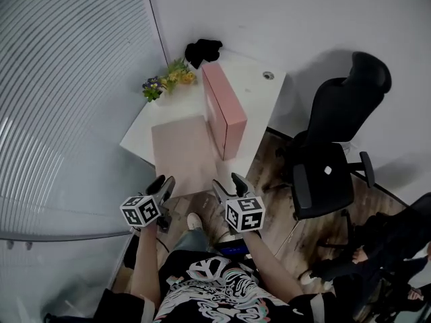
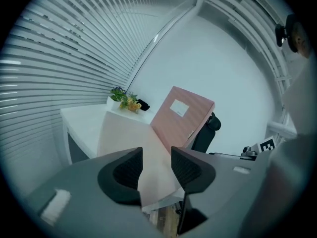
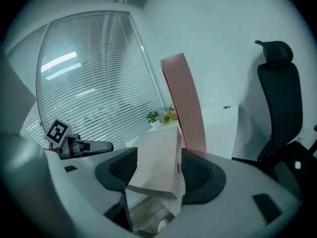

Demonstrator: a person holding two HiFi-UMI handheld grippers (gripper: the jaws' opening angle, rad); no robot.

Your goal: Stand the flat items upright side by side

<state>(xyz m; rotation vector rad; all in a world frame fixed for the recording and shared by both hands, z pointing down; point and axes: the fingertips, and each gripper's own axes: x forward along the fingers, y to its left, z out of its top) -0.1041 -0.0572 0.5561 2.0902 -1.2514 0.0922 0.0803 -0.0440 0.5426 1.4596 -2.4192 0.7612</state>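
Worktop (image 1: 259,99) has beige folder (image 1: 183,153) flat beside upright pink folder (image 1: 225,110); my left gripper (image 1: 162,182), right gripper (image 1: 227,182) open, empty.

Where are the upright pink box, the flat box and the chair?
upright pink box (image 1: 225,96): head view, top edge face
flat box (image 1: 182,155): head view, top face
chair (image 1: 323,184): head view, seat

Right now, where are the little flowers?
In the head view, the flowers sit at the far left edge of the white table, beside a black thing and just left of the upright pink box.
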